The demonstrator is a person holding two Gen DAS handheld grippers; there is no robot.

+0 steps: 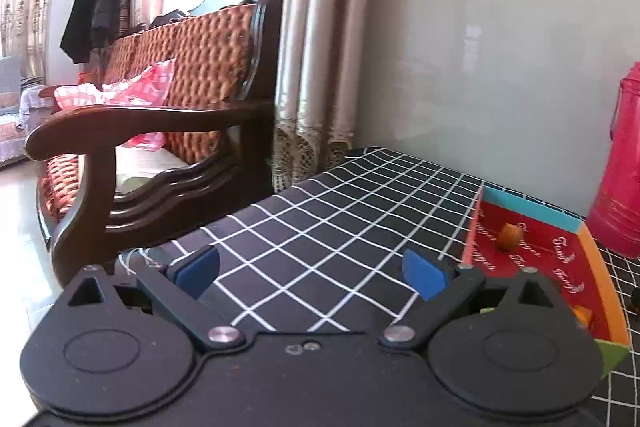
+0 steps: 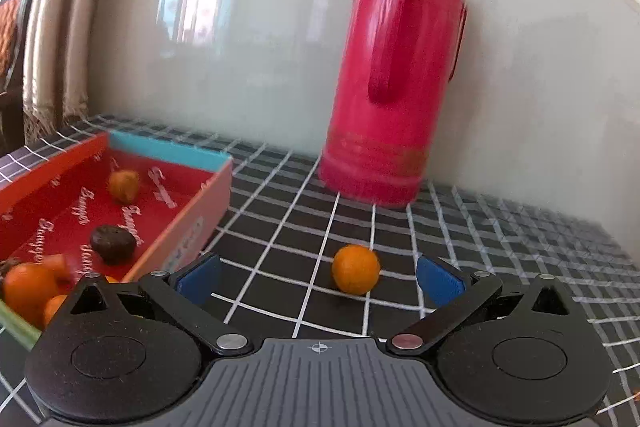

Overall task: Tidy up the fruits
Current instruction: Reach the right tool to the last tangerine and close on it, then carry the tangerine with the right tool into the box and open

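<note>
Both tongs gaping, orange (image 2: 355, 269) on checked tablecloth (image 1: 320, 227), sofa (image 1: 168, 115) beyond

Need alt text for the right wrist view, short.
An orange fruit lies loose on the black checked tablecloth, just ahead of the open right gripper. Left of it, a red box holds more fruit; a red thermos stands behind by the wall.

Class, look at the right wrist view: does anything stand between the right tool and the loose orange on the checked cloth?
Nothing visible does. The small round orange lies on bare black-and-white checked tablecloth just ahead of the open right tool. The red cardboard box sits off to the left.
</note>
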